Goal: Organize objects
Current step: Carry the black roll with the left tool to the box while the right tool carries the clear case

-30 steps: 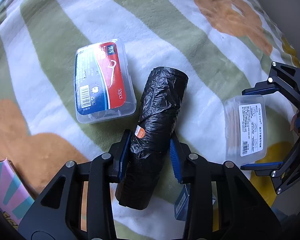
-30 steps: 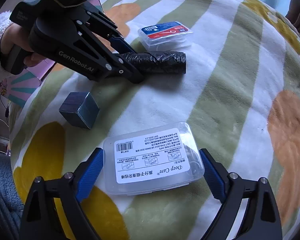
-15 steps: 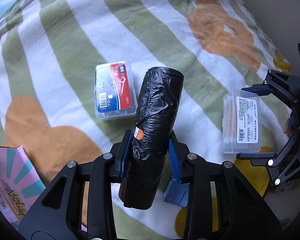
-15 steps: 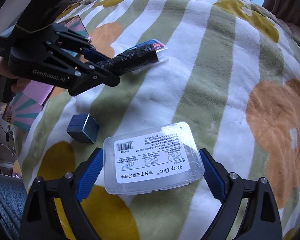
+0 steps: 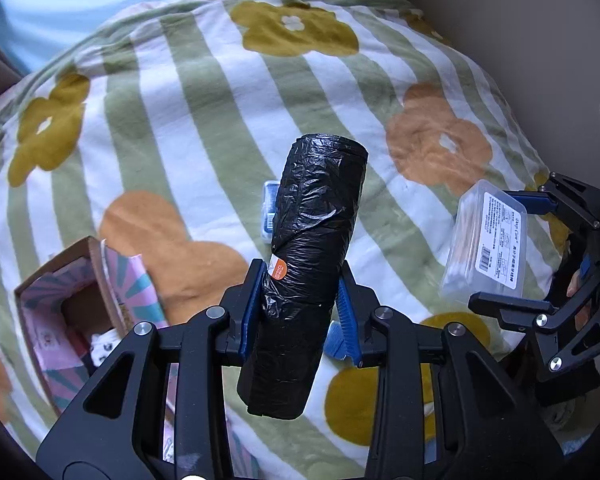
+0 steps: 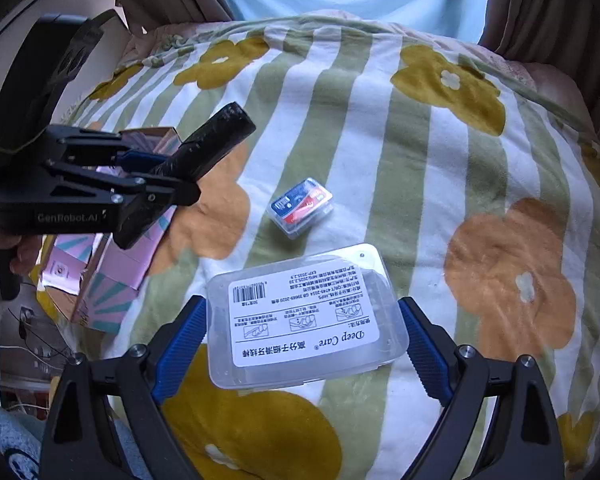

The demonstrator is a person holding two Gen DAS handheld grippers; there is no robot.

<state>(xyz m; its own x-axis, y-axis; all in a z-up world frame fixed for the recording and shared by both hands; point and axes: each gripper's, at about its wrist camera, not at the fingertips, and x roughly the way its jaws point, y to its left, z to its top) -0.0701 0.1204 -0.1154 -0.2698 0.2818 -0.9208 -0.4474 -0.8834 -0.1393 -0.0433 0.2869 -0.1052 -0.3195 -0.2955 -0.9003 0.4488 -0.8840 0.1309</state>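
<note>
Left gripper (image 5: 300, 300) jaws clamped on crinkled black plastic bag roll (image 5: 314, 240), roll sticking out far past jaws, held above striped flower-print blanket (image 5: 204, 128). Right gripper (image 6: 303, 340) jaws grip clear plastic floss-pick box w/ white label (image 6: 304, 316) by its short ends, off the blanket. Small red-blue labelled clear box (image 6: 301, 207) lies on blanket farther out; open pink patterned cardboard box (image 5: 76, 300) at near left.

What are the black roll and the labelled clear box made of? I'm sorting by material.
The black roll in the left gripper looks like thin glossy plastic film, judging by its crinkles and sheen; probably rolled bags. The clear box in the right gripper seems rigid translucent plastic with a matte white label, likely paper.
</note>
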